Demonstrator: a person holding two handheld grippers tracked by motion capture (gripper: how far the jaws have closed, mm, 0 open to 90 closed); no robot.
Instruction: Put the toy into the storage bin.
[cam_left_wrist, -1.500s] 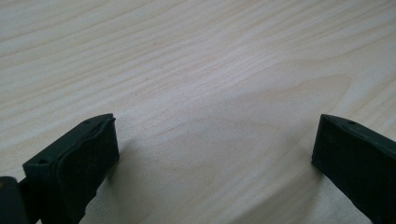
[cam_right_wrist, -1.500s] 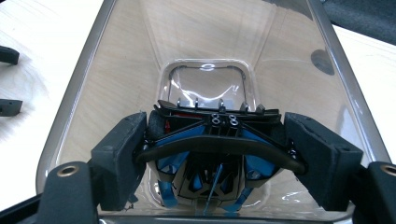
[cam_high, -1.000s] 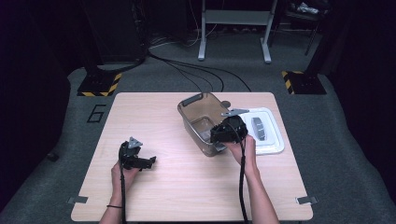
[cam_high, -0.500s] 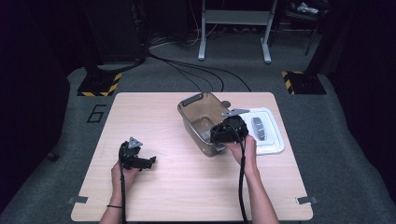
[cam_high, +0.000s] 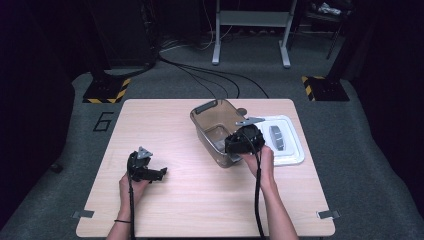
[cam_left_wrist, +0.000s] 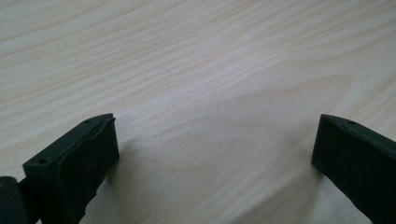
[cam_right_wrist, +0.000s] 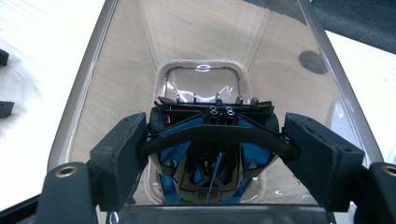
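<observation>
A blue-and-black toy car (cam_right_wrist: 212, 149) is gripped between the jaws of the right gripper (cam_right_wrist: 212, 140), inside the clear plastic bin (cam_right_wrist: 93, 84). The left gripper (cam_left_wrist: 215, 154) is held with jaws spread wide over bare bench (cam_left_wrist: 196, 70).

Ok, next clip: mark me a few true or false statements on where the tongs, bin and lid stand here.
1. The right tongs grip a blue and black toy car. True.
2. The car is held over the clear plastic bin. True.
3. The left tongs hold the lid. False: they are open over bare table.
4. The white lid sits on the bin. False: it lies on the table beside the bin.
5. The bin is full of toys. False: its bottom looks bare.
</observation>
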